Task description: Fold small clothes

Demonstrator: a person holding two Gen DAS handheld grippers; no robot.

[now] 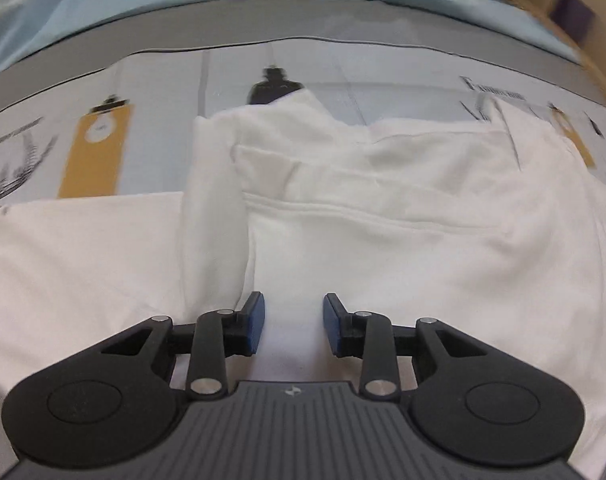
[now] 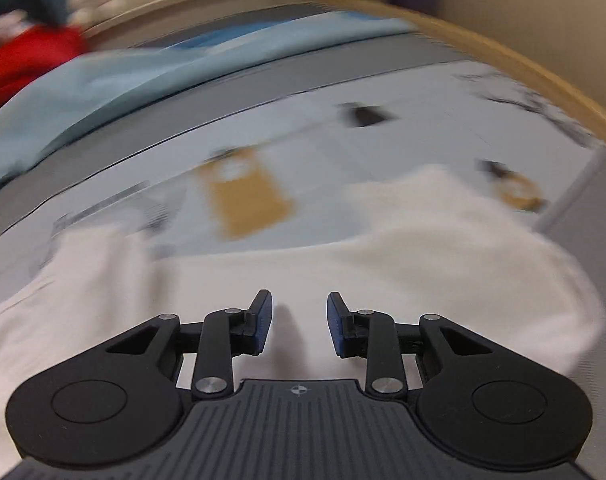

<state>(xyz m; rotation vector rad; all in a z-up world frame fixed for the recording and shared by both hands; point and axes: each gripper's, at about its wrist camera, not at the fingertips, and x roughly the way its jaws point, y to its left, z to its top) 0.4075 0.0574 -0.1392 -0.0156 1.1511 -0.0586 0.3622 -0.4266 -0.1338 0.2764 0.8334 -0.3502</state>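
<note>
Left wrist view: my left tongs (image 1: 293, 322) point down over the white cotton garment (image 1: 383, 208). The blue pads (image 1: 257, 326) stand apart with nothing pinched; white cloth lies below the gap, and I cannot tell whether the tips touch it. The garment is spread on the pale printed cover (image 1: 163, 92) of the worktop. A flat panel runs off to the left, a raised lengthwise fold sits just left of the tongs, and a broader part with a stitched seam fills the right. The cover carries mustard-yellow clipboard prints (image 1: 97, 152) and a black figure print (image 1: 273, 86), partly overlapped by the garment's far edge. Beyond its grey border lies a light blue cloth (image 1: 183, 4).

Right wrist view, heavily blurred: my right tongs (image 2: 299, 322) are likewise parted and empty, above the same white garment (image 2: 423, 248). The garment spans the lower frame, a lobe bulging toward the right. A red cloth (image 2: 27, 60) sits far left, and a tan wooden edge (image 2: 523, 68) curves along the right.
</note>
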